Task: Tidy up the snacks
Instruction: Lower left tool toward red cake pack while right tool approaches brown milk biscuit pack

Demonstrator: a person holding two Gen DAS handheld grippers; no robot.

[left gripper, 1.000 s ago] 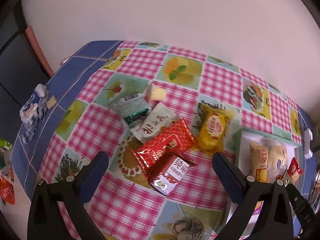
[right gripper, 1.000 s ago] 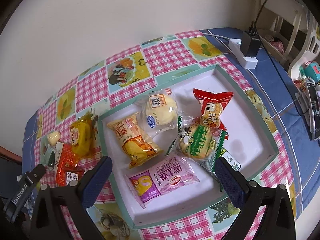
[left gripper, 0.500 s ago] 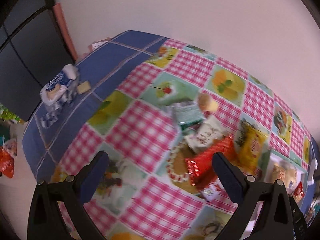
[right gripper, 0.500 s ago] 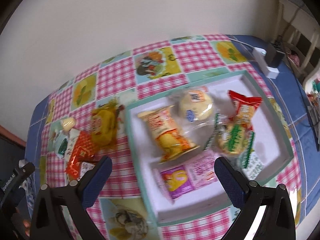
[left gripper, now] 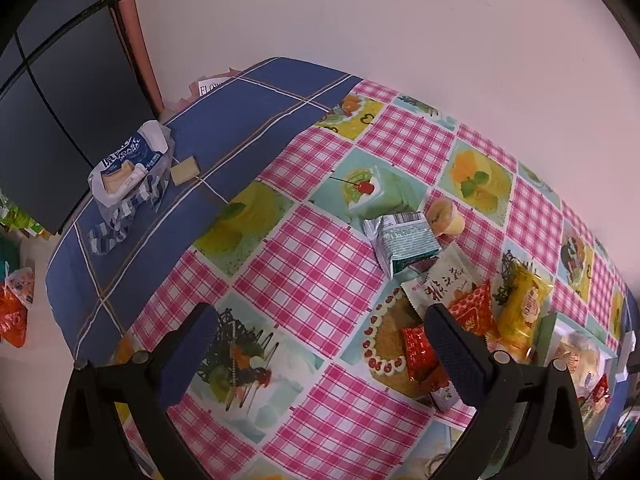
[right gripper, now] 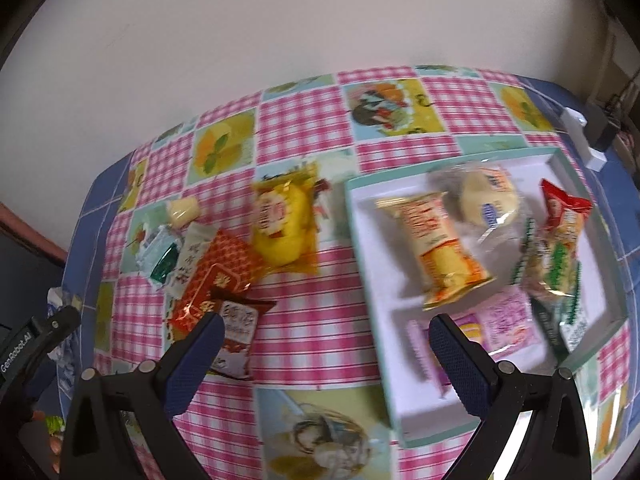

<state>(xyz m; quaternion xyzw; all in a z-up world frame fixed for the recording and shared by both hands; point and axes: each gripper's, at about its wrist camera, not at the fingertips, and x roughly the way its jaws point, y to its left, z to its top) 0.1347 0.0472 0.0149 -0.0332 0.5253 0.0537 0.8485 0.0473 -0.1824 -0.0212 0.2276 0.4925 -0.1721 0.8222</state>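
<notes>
Loose snacks lie on the checked tablecloth: a yellow packet [right gripper: 282,224] [left gripper: 522,306], a red packet [right gripper: 214,280] [left gripper: 472,312], a white packet [left gripper: 438,282], a silver-green packet [left gripper: 404,240] and a small jelly cup [left gripper: 446,216] [right gripper: 184,209]. A white tray [right gripper: 370,264] holds several wrapped snacks, among them an orange bun packet [right gripper: 438,244] and a pink packet [right gripper: 500,324]. My left gripper [left gripper: 320,350] is open and empty above the cloth, left of the pile. My right gripper [right gripper: 322,358] is open and empty, between the pile and the tray.
A blue bread bag [left gripper: 128,166] and a small cracker [left gripper: 185,169] lie on the blue cloth at the far left. A white power strip [right gripper: 582,142] sits at the table's back right. The wall runs behind the table.
Both grippers swung left. The left view now shows the table's blue left end, with the pile at its right. The right view shifted from the tray toward the loose snacks.
</notes>
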